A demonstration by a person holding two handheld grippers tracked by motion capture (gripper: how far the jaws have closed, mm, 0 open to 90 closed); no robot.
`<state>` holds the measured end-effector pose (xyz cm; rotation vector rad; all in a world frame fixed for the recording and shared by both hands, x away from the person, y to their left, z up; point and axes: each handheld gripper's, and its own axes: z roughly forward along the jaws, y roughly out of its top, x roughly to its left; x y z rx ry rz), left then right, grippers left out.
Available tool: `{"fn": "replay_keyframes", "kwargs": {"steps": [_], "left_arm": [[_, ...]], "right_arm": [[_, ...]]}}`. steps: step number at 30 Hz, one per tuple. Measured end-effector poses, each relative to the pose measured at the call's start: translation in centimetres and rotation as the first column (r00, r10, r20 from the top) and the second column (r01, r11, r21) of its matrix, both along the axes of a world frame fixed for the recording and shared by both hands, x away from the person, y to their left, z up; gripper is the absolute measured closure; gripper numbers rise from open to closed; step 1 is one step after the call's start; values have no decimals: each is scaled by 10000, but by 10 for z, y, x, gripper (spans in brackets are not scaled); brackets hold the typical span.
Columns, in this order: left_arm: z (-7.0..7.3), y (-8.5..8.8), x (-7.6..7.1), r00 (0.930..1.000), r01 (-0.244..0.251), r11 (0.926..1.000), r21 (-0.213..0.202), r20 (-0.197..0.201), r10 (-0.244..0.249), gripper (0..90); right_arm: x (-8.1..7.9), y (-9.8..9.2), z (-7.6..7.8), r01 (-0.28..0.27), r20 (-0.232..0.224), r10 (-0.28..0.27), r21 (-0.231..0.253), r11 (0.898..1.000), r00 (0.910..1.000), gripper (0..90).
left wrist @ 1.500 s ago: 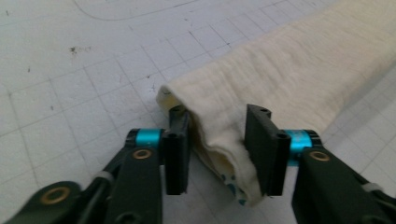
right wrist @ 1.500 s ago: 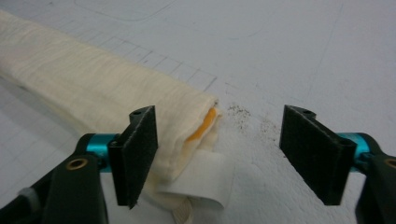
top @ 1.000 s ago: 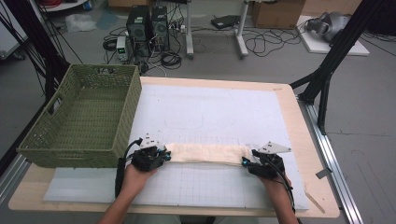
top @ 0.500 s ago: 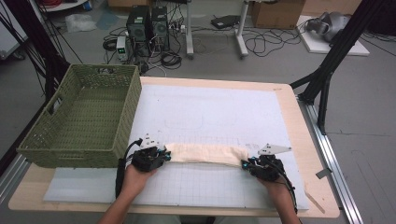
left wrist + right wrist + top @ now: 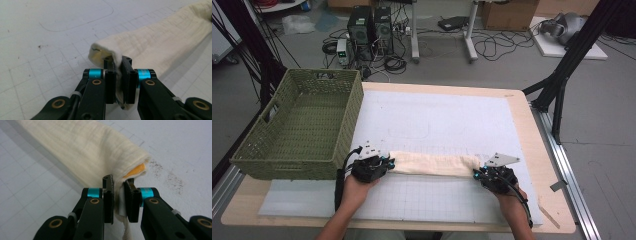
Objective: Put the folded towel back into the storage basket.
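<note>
Having just been closing, right gripper (image 5: 119,185) now pinching the near corner of the cream cloth (image 5: 432,163), fabric squeezed between its jaws and something orange, perhaps a tag or lining, peeking from the fold. Clamping the opposite end likewise, left gripper (image 5: 118,65), with a folded edge bunched between its jaws. Lying flat in a long narrow band across the white gridded mat (image 5: 432,120), cloth stretching from one gripper to the other, near the table's front edge. Next, judging by the setup: lifting both ends together, keeping even tension so neither corner slips, probably toward the green wicker basket (image 5: 299,125) standing at the left. Resting low over the mat, both hands (image 5: 354,187), forearms reaching in from below, grippers angled inward toward each other.
</note>
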<state>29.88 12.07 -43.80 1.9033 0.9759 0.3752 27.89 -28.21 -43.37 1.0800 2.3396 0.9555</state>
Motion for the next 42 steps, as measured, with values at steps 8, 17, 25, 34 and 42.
{"fn": "replay_keyframes", "kwargs": {"steps": [8, 17, 25, 34, 42], "left_arm": [[12, -3, -3, 9984, 230, 9992, -322, 516, -213, 832], [22, -1, -5, 9961, 304, 9983, -487, 841, -262, 834], [43, 4, -3, 9913, 303, 9976, -616, 1296, -221, 834], [74, 21, -5, 9835, 103, 9988, -488, 1810, -13, 833], [96, 50, -9, 9735, -452, 9966, -688, 2210, 594, 833]], "right_arm": [[-4, -11, 13, 403, 485, -428, 520, 9978, 9979, 803], [-3, -14, 20, 573, 778, -628, 713, 9958, 9950, 803], [0, -10, 28, 511, 789, -572, 783, 9956, 9952, 802], [18, 4, 50, 167, 1121, -257, 806, 9966, 9934, 800], [42, 27, 89, -441, 1687, 247, 1118, 9928, 9854, 800]]}}
